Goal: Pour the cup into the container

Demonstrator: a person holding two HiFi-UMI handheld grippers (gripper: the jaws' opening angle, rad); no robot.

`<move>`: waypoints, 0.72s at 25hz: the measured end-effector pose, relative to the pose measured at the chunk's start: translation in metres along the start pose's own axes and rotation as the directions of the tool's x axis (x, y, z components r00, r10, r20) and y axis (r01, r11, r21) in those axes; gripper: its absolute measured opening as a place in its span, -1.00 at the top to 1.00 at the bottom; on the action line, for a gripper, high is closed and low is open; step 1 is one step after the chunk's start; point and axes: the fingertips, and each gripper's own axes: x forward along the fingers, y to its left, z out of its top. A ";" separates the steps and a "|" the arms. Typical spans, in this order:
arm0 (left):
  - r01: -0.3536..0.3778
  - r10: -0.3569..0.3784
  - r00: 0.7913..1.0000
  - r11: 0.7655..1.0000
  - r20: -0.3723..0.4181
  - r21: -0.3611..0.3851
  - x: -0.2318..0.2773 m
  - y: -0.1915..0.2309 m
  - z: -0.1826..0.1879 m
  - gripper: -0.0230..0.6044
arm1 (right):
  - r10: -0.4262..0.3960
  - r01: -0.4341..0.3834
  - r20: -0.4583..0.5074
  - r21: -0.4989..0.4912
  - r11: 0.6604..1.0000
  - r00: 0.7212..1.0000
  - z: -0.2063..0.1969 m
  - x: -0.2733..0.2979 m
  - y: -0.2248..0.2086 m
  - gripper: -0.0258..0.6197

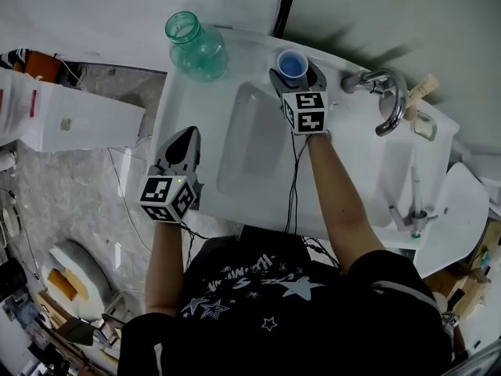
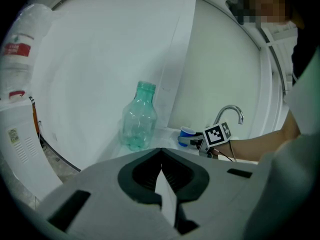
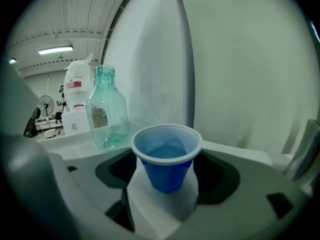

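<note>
The small blue plastic cup point(image 1: 293, 63) stands upright on the back rim of the white ceramic washbasin point(image 1: 188, 100), between the clear green plastic bottle point(image 1: 196, 47) and the curved chrome faucet point(image 1: 387, 92). The bottle is open at its mouth, stands upright at the back left corner of the washbasin, and is apart from the cup. The right gripper point(image 1: 296, 75) reaches over the basin to the cup, and its jaws stand apart with one on each side of it. In the right gripper view the cup point(image 3: 166, 156) sits in the middle between the two dark pads of the right gripper point(image 3: 167, 184); a narrow gap seems to remain on both sides, so the pads probably do not press on it, though the rim of the cup covers the place of contact. Behind it the bottle point(image 3: 106, 109) shows to the left. The left gripper point(image 1: 184, 135) is over the front left edge of the washbasin, well apart from the cup and the bottle. Its own view shows the left gripper point(image 2: 161, 151) clenched, with the tips of the jaws together and nothing between them; it looks toward the bottle point(image 2: 139, 116), the cup point(image 2: 186, 132) and the faucet point(image 2: 230, 114).
</note>
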 end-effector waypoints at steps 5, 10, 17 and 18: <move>0.000 0.000 1.000 1.000 -0.008 -0.002 0.001 0.000 -0.003 0.89 | -0.021 0.021 -0.015 -0.026 0.999 1.000 -0.001 0.002 -0.003 -0.04; -0.001 0.001 1.000 1.000 -0.004 -0.004 0.001 0.000 -0.003 0.89 | -0.016 0.016 -0.019 -0.021 1.000 1.000 -0.001 0.002 -0.003 0.02; -0.002 0.002 1.000 1.000 -0.002 0.000 -0.007 0.001 -0.003 0.89 | -0.022 0.022 -0.022 0.000 1.000 1.000 -0.001 -0.001 -0.003 0.03; -0.003 0.003 1.000 1.000 -0.002 0.000 -0.008 0.003 -0.004 0.89 | -0.025 0.025 -0.022 0.003 1.000 0.999 0.000 -0.001 -0.003 0.04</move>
